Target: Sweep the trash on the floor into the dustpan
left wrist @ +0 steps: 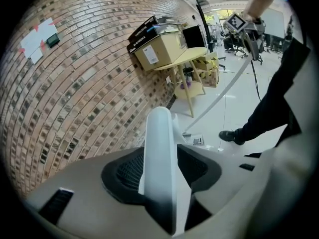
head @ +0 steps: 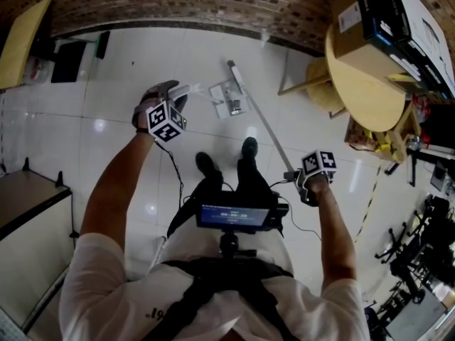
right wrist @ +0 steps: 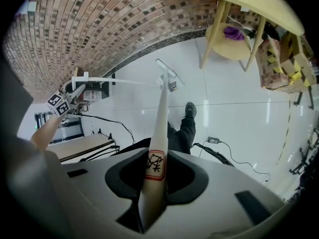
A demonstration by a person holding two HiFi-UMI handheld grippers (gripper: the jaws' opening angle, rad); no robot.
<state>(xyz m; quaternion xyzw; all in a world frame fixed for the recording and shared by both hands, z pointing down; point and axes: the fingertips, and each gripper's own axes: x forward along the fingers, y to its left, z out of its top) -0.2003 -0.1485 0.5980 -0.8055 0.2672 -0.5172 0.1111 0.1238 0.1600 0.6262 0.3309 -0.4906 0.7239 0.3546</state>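
A white long-handled dustpan [head: 229, 99] rests on the white tiled floor ahead of my feet, with paper scraps at it. Its white handle [left wrist: 162, 148] stands upright between the jaws of my left gripper [head: 181, 93]; dark gaps show on both sides, so the pads do not press it. The broom's head [head: 233, 68] lies on the floor just beyond the dustpan. Its long pale handle [head: 266, 123] slants back to my right gripper [head: 297, 178], which is shut on it near a red-edged label [right wrist: 155, 164].
A brick wall [head: 213, 6] runs along the far side. A round yellow table [head: 366, 91] carrying a cardboard box [head: 352, 23] stands at right, with clutter under it. A grey cabinet [head: 28, 204] is at left. A black cable [right wrist: 234, 161] trails on the floor.
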